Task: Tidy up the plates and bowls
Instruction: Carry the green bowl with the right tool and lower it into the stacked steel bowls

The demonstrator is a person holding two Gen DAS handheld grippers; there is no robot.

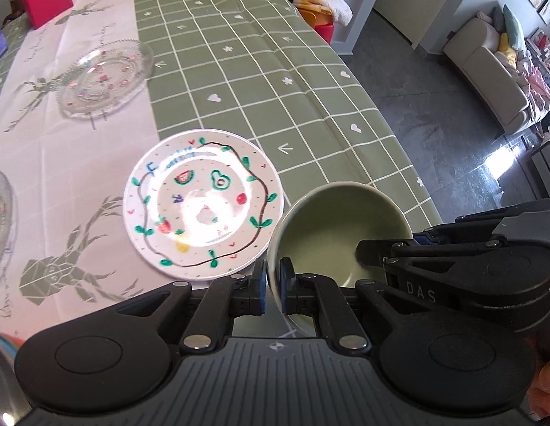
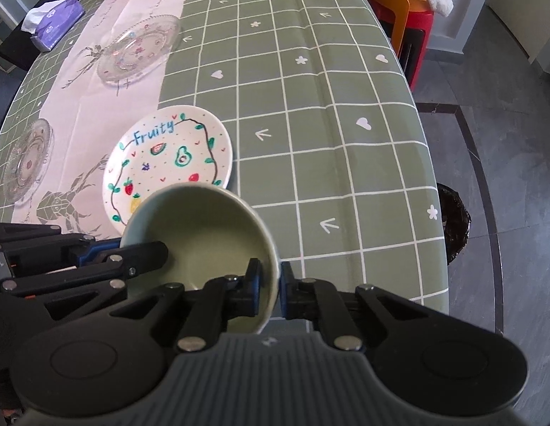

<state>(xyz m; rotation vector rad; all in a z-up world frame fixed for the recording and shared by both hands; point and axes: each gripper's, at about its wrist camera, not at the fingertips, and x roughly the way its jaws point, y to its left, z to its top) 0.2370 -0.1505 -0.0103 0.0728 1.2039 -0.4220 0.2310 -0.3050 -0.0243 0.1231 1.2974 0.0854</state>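
Both grippers pinch the pale green bowl's (image 2: 203, 234) rim, left gripper (image 1: 272, 285) and right gripper (image 2: 270, 289) on opposite sides, holding it tilted above the table edge. Level it, then lower together. "DAS" marks one finger. Just beyond lies the "Fruity" plate (image 2: 168, 163); farther off, a glass plate (image 2: 140, 48).

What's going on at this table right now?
A person holds a green bowl with both grippers, the left gripper and the right gripper each pinching its rim on opposite sides. The bowl is tilted, just beside the fruit plate. Two glass plates lie farther off on the tablecloth.
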